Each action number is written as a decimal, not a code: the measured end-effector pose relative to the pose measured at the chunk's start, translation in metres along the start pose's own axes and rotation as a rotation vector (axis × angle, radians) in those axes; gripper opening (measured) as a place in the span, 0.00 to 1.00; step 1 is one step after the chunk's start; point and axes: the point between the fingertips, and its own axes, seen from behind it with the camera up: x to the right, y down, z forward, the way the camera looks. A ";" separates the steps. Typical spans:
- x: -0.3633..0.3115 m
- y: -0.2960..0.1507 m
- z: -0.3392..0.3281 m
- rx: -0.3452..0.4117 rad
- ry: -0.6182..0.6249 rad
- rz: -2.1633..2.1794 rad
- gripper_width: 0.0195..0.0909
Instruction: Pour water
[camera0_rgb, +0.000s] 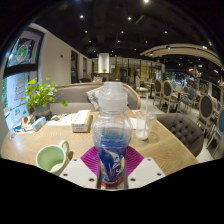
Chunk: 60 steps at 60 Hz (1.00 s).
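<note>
Bottle upright, clamped between both pads of gripper, jaws narrow on its labelled body, ready to tip. Glass beyond on table, likely pour target; green cup beside fingers.

Upright clear water bottle, blue label, between gripper fingers.

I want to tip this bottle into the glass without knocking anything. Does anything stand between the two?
Nothing visible does. The water bottle sits between the gripper fingers, and the clear glass stands just beyond on the bare table. The green cup and the tissue box lie on the other side.
</note>
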 end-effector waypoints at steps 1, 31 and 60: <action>0.000 0.000 0.000 -0.001 0.000 -0.002 0.16; -0.011 -0.014 -0.073 -0.166 0.020 0.017 0.93; -0.078 -0.042 -0.287 -0.248 0.036 0.015 0.93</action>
